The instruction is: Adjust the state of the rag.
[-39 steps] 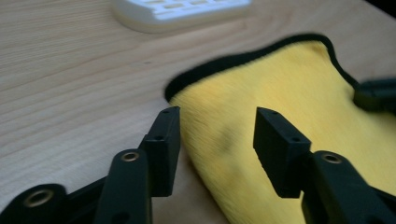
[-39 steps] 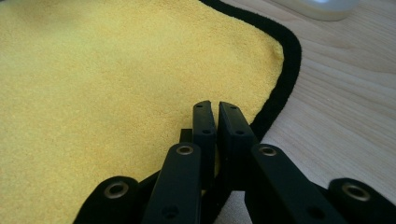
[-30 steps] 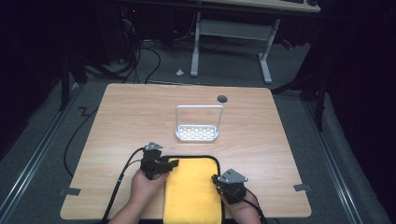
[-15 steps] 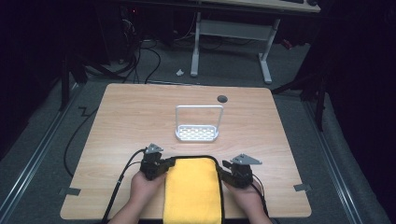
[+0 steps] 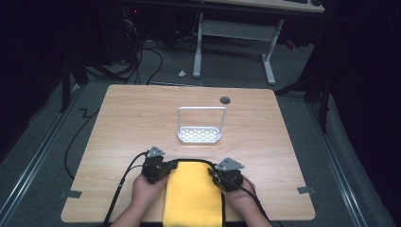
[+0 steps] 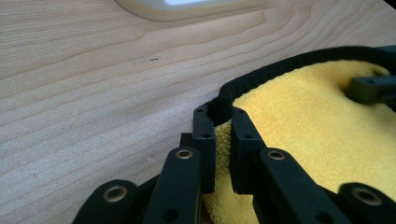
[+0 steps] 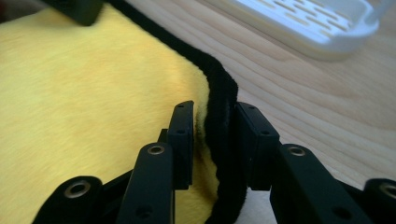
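Left gripper clamps the yellow towel's far left corner; right gripper, jaws just closing, straddles the right corner. Folding not started.

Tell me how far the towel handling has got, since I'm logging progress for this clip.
Done: the left gripper is clamped on the yellow towel's black-edged far corner. In hand: the right gripper has been closing around the other far corner, with a small gap showing. Left: lifting or folding; the towel lies flat.
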`<move>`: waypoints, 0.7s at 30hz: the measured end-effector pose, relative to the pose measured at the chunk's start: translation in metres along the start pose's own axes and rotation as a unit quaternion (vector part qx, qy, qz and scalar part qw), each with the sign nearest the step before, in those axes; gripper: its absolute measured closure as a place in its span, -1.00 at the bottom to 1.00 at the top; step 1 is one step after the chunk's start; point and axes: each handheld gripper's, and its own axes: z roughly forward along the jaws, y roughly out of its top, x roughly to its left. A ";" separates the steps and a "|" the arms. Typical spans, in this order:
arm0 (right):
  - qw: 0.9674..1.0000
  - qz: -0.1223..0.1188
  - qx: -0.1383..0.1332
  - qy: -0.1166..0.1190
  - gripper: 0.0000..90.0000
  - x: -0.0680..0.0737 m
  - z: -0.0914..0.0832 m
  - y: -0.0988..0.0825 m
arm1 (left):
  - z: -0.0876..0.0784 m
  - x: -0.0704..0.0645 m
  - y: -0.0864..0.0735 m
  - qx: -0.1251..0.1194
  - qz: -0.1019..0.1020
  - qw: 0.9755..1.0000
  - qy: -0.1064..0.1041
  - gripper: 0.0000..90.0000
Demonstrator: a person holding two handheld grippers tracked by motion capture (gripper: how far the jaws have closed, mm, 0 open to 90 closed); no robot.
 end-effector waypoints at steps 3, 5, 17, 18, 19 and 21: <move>1.000 -0.010 -0.017 0.015 0.53 0.007 -0.008 0.000 | 0.000 0.000 0.000 -0.001 0.000 1.000 0.000 0.84; 0.999 -0.013 -0.021 0.022 0.53 0.010 -0.011 0.000 | 0.000 0.001 0.000 0.000 -0.001 1.000 -0.002 0.84; 0.998 0.069 0.003 -0.004 0.41 -0.007 0.005 -0.003 | 0.000 0.001 0.000 -0.001 -0.003 1.000 -0.003 0.83; 0.997 0.080 0.002 -0.006 0.41 -0.008 0.006 -0.003 | 0.000 0.001 0.000 -0.001 -0.003 1.000 -0.002 0.83; 0.996 0.084 0.001 -0.010 0.39 -0.010 0.006 -0.003 | 0.000 0.001 0.000 -0.001 -0.002 1.000 -0.003 0.83; 0.995 0.097 0.007 -0.016 0.34 -0.011 0.007 -0.003 | 0.000 0.001 0.000 -0.001 -0.003 1.000 -0.003 0.83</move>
